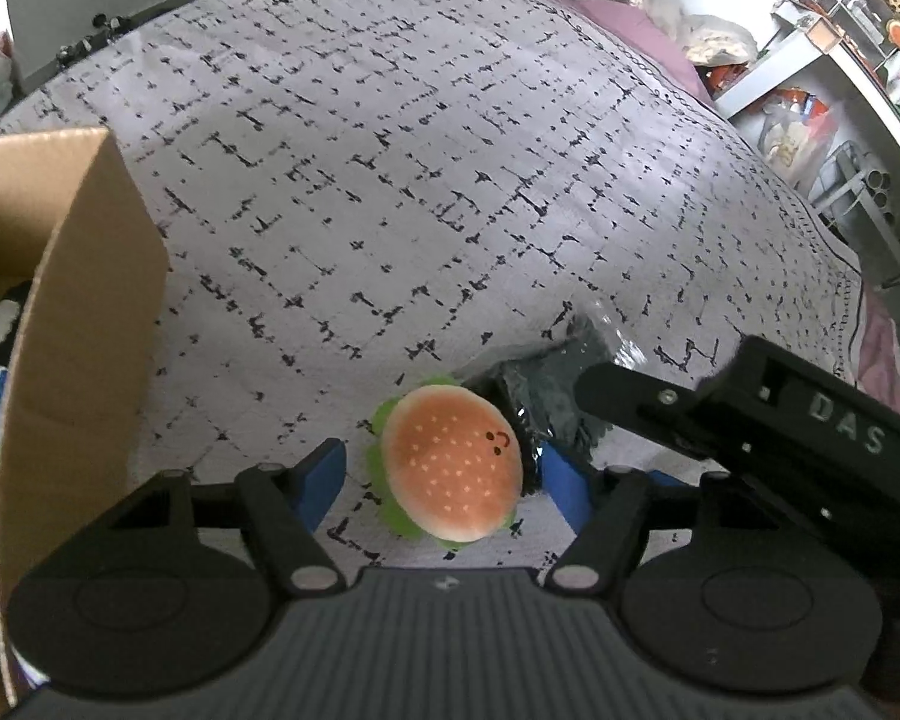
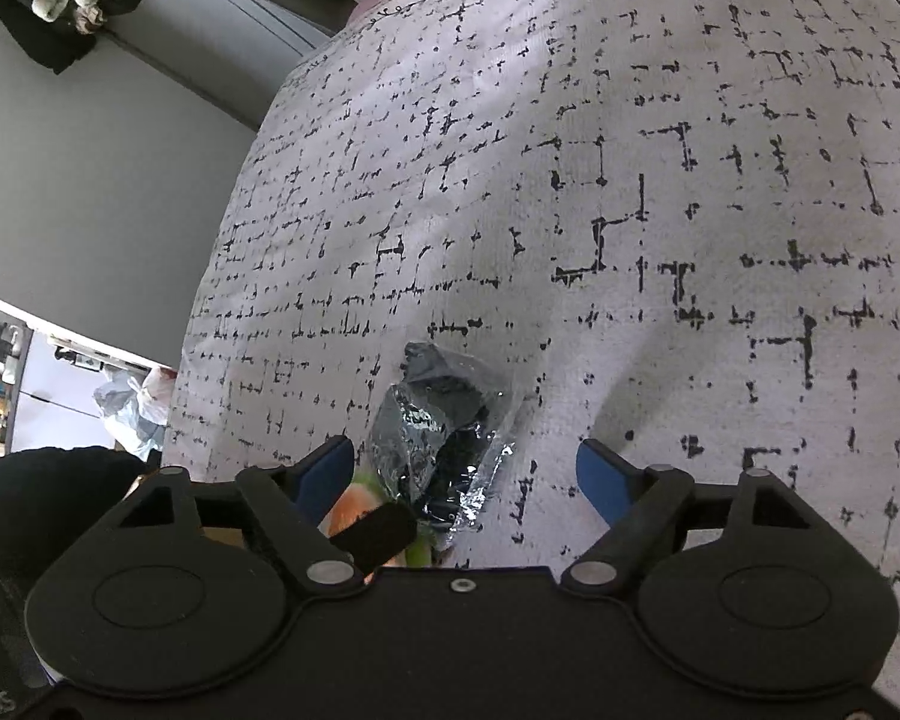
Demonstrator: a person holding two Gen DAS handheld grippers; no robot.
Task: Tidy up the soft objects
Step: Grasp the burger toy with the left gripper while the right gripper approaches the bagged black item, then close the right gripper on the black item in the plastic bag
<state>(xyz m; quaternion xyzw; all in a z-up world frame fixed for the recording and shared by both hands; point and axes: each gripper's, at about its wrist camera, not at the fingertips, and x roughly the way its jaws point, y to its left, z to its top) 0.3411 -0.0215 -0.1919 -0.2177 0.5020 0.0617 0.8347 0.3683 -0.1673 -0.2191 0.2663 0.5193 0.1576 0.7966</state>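
Both wrist views look steeply down, close, sharing the burger plush (image 1: 455,463)

This is a bedroom in a home. A bed (image 1: 420,150) fills most of the view, spread with a white quilt printed in broken black lines over a pink sheet (image 1: 642,30). Cluttered white shelves (image 1: 822,60) stand beside it, and a cardboard box (image 1: 90,276) sits at its edge.

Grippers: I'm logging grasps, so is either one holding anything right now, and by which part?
Nothing is held. The left gripper stands open around the burger toy, pads clear of it. The right gripper is open over the dark plastic-wrapped bundle.
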